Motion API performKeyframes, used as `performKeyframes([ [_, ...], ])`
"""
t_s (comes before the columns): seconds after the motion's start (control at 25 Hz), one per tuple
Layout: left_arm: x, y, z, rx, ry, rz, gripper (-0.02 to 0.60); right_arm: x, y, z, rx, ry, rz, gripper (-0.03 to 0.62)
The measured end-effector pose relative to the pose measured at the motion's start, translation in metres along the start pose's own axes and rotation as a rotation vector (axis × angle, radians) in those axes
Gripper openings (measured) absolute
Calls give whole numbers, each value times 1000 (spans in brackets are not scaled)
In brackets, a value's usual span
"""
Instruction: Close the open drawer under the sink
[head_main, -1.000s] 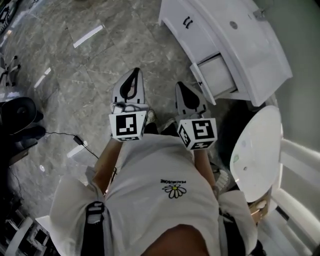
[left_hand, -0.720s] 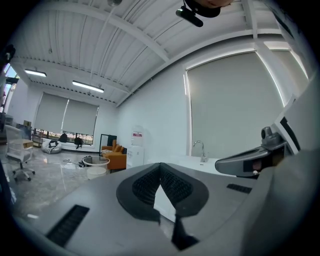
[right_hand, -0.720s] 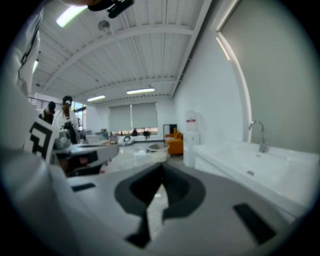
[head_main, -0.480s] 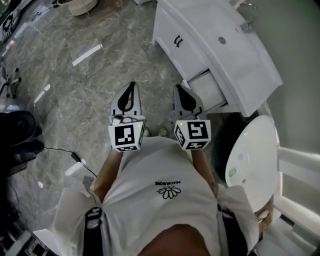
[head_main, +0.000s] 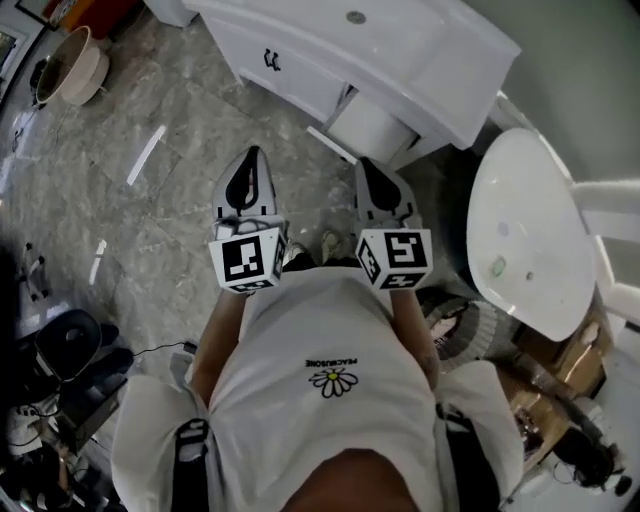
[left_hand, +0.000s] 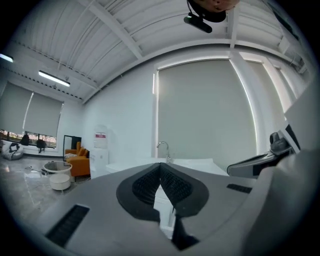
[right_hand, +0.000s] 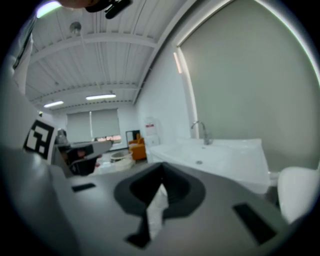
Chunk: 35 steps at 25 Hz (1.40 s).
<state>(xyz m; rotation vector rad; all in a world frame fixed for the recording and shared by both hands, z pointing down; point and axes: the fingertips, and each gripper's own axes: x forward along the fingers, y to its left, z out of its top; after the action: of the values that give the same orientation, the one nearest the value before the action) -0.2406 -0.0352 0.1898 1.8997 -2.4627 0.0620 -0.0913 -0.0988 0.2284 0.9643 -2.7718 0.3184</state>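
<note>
head view | drawer under sink open | left gripper jaws together, empty | right gripper jaws together, empty

white toilet, beige basin on grey marble floor

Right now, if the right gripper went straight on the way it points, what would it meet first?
Probably the open drawer under the sink: the right gripper points toward it, and the head view shows nothing between them. Height is hard to judge, though.
</note>
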Motion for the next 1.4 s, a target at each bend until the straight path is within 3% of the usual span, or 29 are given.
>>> performKeyframes([
  [0.32,40,-77,2,13,-22,-233,21,-39,-78,-27,91,10,-241,29],
  [0.56,53,-86,8,-24,-46,-351,21,-44,-86,-24,120,-2,-385,29],
  [0.72,58,-81,15,0,-46,-439,21,-42,-77,-25,120,9,-455,29],
  [1.2,93,-89,8,-2,-42,-559,21,-40,-77,-14,136,-51,-586,29],
  [1.4,110,-90,-33,1,20,-550,21,-30,-79,-36,129,-26,-593,29],
])
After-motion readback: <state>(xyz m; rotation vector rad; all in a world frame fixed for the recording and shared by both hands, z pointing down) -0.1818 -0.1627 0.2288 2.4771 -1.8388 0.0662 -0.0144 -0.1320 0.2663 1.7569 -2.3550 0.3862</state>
